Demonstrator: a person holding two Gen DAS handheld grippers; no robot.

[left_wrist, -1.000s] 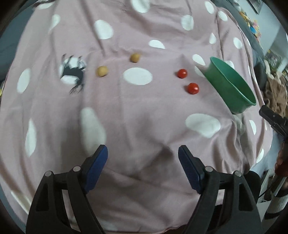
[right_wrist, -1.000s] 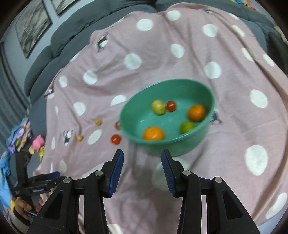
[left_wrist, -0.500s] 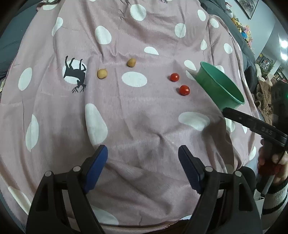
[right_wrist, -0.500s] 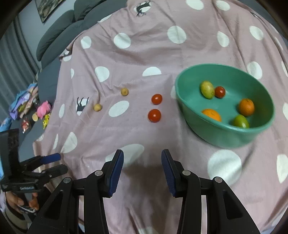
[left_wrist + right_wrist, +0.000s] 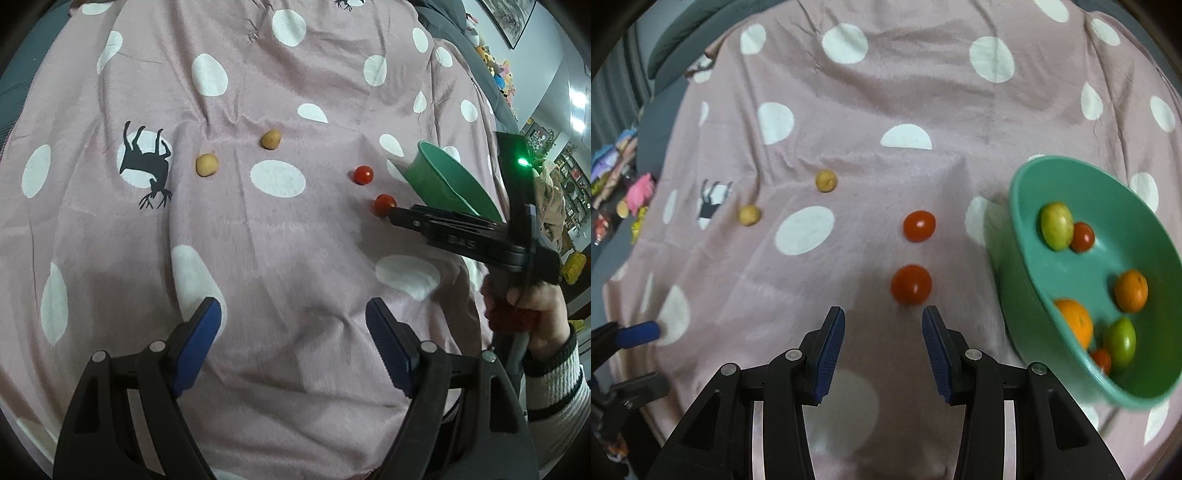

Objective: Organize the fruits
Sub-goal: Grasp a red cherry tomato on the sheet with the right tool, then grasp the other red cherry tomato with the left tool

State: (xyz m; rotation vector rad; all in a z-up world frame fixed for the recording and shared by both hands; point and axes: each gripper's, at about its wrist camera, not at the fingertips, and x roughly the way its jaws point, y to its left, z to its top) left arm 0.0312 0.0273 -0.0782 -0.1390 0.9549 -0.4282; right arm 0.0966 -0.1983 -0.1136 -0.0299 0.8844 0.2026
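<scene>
Since half a second ago the right gripper point(image 5: 883, 322) has come forward and low toward the nearer cherry tomato point(image 5: 911, 284), which now sits just beyond its fingertips; in the left view its black arm reaches right up to that tomato point(image 5: 384, 204). Its jaws stand apart, nothing between the ribbed blue pads point(image 5: 827, 354). The left gripper point(image 5: 293, 314) hovers over bare cloth, its jaws spread wide and holding nothing.

Everything lies on a soft, wrinkled pink blanket point(image 5: 923, 92) printed with white ovals and a black deer silhouette point(image 5: 146, 162). A second glossy, round cherry tomato point(image 5: 919, 226) rests a little farther off, apart from the first. Well to the left lie two small, dull tan fruits with a matte skin, one nearer the deer point(image 5: 750, 215) and one farther back point(image 5: 826, 180).

To the right sits a smooth green plastic bowl point(image 5: 1027, 236), round and deep. Inside it are a yellow-green oval fruit point(image 5: 1057, 226) touching a red tomato point(image 5: 1082, 237), two oranges point(image 5: 1131, 290) point(image 5: 1075, 322), a shiny green fruit point(image 5: 1120, 342) and another small tomato point(image 5: 1101, 360) beside it.
</scene>
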